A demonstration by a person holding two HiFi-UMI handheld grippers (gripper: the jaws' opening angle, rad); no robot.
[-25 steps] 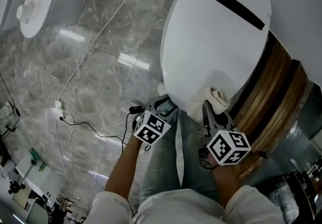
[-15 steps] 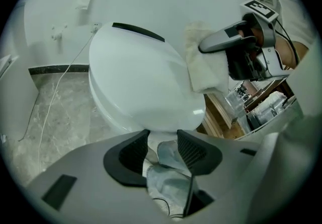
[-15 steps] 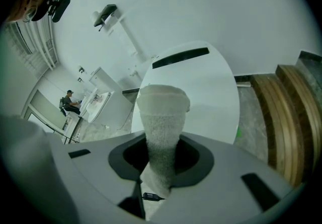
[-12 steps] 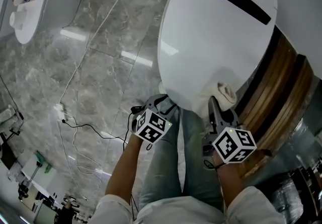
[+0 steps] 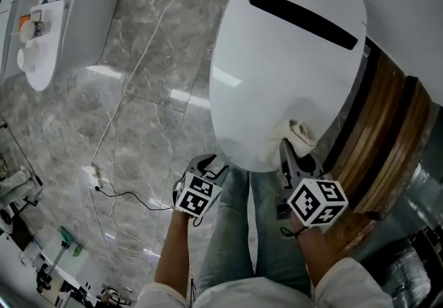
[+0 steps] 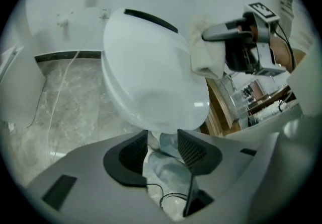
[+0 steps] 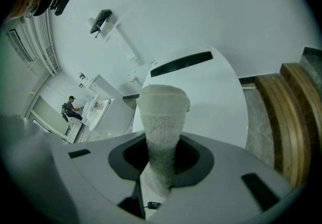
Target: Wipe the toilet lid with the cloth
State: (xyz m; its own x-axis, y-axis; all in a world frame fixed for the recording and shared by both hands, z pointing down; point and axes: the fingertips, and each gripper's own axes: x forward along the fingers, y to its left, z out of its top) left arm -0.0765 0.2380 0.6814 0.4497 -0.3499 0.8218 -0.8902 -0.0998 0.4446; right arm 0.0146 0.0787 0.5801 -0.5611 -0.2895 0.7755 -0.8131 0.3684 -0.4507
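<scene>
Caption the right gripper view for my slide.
Right tongs clamp a rolled white cloth, with the closed toilet lid ahead.

One toilet lid [image 5: 277,71], one cloth [image 5: 302,135], two claws [image 5: 210,162] [image 5: 291,152]

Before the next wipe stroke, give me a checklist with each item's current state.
1. Grip: the right gripper is clamped on the rolled white terry cloth: ok.
2. Target: the glossy white oval toilet lid is down: ok.
3. Contact: the cloth sits at the lid's near right edge, but whether it presses on the lid: cannot tell.
4. Other hand: the left gripper is open, empty and off the lid: ok.
5. Path: nothing else lies on the lid: ok.
</scene>
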